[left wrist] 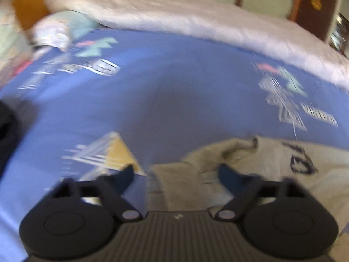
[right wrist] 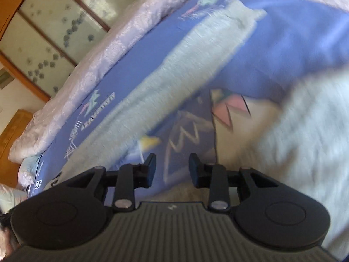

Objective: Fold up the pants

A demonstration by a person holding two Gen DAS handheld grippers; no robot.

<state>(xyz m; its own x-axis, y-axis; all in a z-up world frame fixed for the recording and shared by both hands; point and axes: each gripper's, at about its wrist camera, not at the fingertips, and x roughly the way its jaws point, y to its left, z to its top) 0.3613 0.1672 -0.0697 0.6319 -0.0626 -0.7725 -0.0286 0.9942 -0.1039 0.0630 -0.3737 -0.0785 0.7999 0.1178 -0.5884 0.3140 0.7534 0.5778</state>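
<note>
- We see the left gripper [left wrist: 174, 174] with its jaws standing apart; a fold of the pants [left wrist: 272, 174] lies between the blue fingertips [left wrist: 229, 174], yet neither pad visibly presses on it, though the picture is blurred.
- We see the right gripper [right wrist: 172, 168] with its jaws moderately apart and nothing between them; only the bedsheet [right wrist: 283, 43] shows through the gap.
- In the left wrist view the beige pants lie on the near side of the bed, spreading from between the fingers toward the right edge of the view; dark lettering [left wrist: 302, 159] marks the cloth.
- In the right wrist view one pale leg [right wrist: 174, 69] of the pants runs in a long band across the sheet toward the far edge of the bed, and another mass of pale cloth fills the right side.
- The blue bedsheet [left wrist: 163, 83] carries printed geometric motifs.
- A pale quilt [left wrist: 174, 15] lies bunched along the far edge of the bed.
- Beyond it stand wood-framed patterned panels [right wrist: 54, 26].
</note>
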